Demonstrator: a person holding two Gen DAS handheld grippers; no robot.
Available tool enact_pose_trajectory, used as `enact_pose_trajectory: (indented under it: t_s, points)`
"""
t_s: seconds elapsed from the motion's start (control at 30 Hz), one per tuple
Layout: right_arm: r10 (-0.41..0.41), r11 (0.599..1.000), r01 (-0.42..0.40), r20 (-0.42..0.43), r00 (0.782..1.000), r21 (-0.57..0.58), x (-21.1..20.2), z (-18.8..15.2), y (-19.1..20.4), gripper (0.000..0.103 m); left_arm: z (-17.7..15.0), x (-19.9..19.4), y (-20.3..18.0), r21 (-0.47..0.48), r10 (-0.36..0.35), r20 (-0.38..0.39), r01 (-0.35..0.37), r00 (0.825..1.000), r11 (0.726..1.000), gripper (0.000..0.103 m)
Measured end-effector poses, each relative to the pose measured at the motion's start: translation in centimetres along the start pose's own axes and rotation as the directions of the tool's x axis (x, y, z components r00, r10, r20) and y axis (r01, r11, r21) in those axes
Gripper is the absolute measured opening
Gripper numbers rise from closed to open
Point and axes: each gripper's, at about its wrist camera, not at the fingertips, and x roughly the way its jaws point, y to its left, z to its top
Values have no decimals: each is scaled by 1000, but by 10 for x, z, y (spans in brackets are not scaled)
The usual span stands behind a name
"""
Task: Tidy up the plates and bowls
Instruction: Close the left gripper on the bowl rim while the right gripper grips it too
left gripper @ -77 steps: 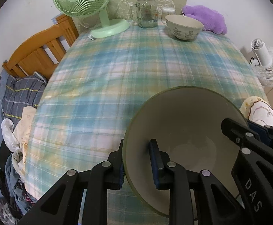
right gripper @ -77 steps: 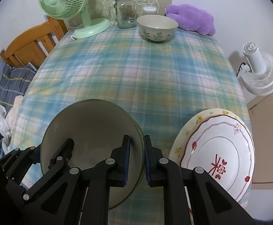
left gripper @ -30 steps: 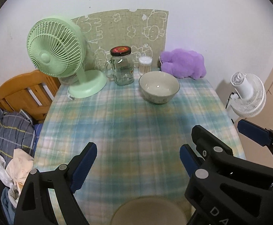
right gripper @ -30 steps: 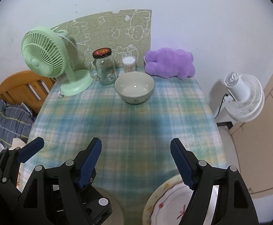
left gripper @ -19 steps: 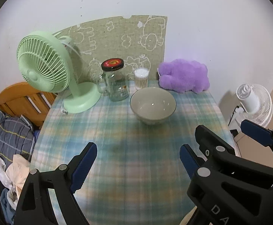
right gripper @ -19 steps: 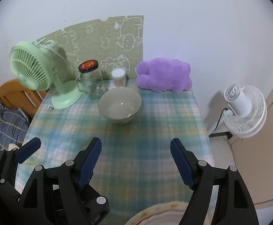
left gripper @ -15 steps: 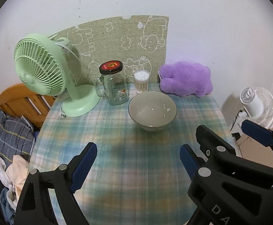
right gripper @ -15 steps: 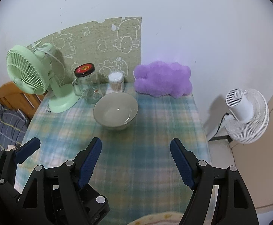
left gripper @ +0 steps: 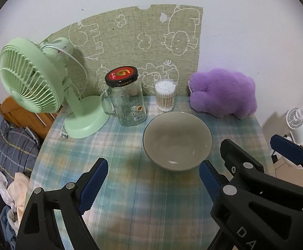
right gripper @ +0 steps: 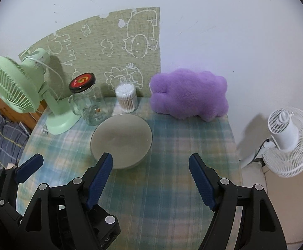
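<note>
On the plaid tablecloth [left gripper: 151, 198] sits a grey ceramic bowl [left gripper: 177, 140]; both the left gripper [left gripper: 151, 179] and the right gripper [right gripper: 150, 179], lettered "DA", hover spread, empty.

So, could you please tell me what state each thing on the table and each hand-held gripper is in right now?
Bowl: upright, empty, resting on the tablecloth, untouched.
Glass jar: upright, lid on.
Cotton swab tub: upright, full.
Green fan: standing; whether it is running cannot be told.
Purple plush: lying against the wall.
Left hand-held gripper: open, holding nothing.
Right hand-held gripper: open, holding nothing.
</note>
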Motion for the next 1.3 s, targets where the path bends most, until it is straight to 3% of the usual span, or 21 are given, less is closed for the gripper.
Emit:
enact_pose_trajectory:
  t_s: [0.33,0.73,1.07,1.3]
  points:
    - [23,1000,-23,-21,1000,13,53,18,-4,79,14,49,-2,-28,0,-31,0,1000,1000,90]
    - [2,999,1,-64,998,53,112,26,-11,78,23,103,-7,-19,-3,-61,2,998,1000,76]
    - [23,998,-16,-111,994,62,143,23,-10,33,20,127,-4,-15,70,-70,-71,995,997,40]
    - [73,996,-64,-141,987,68,156,21,-5,17,18,137,6,-40,61,-110,-66,992,997,26]
